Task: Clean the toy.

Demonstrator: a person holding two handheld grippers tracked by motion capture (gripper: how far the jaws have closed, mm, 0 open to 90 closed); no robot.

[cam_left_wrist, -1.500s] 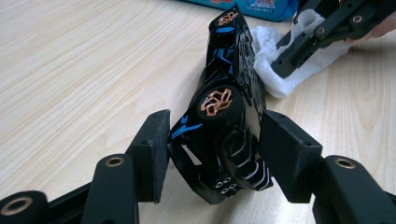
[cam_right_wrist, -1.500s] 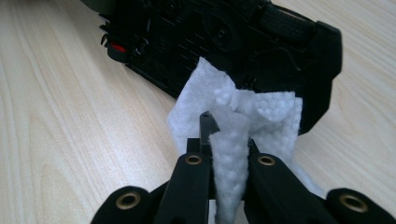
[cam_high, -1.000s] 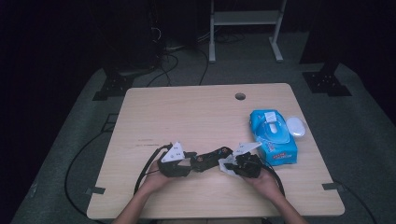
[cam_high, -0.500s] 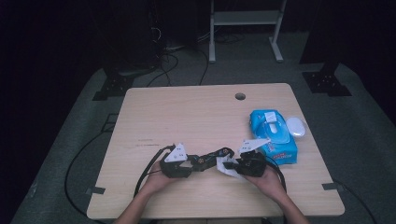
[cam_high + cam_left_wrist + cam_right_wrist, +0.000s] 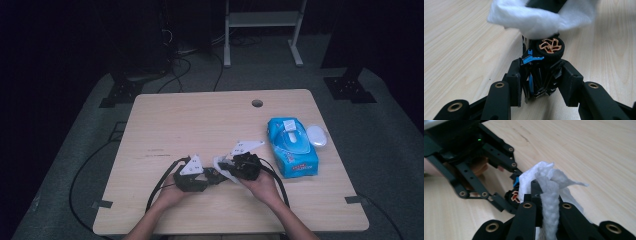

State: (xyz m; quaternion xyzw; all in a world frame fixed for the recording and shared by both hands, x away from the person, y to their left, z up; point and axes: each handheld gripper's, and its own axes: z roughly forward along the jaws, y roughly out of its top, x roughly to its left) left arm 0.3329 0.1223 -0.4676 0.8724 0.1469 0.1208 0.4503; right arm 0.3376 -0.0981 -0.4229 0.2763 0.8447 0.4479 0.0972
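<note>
My left gripper [image 5: 540, 82] is shut on a small black and blue toy car [image 5: 539, 72] with an orange-spoked wheel [image 5: 549, 46], held just above the table. My right gripper [image 5: 547, 202] is shut on a white wipe [image 5: 549, 185], and the wipe [image 5: 534, 17] is pressed against the car's top end. In the high view the two grippers meet near the table's front middle, left gripper [image 5: 212, 175] facing right gripper [image 5: 227, 170], with the wipe [image 5: 220, 164] between them.
A blue pack of wipes [image 5: 291, 146] lies at the right side of the wooden table [image 5: 200, 125], with a white oval object [image 5: 316, 135] beside it. A cable hole [image 5: 257, 103] sits near the far edge. Cables trail off the left front.
Both grippers stayed together at the front middle; the right one with the wipe shifted slightly left against the car.
</note>
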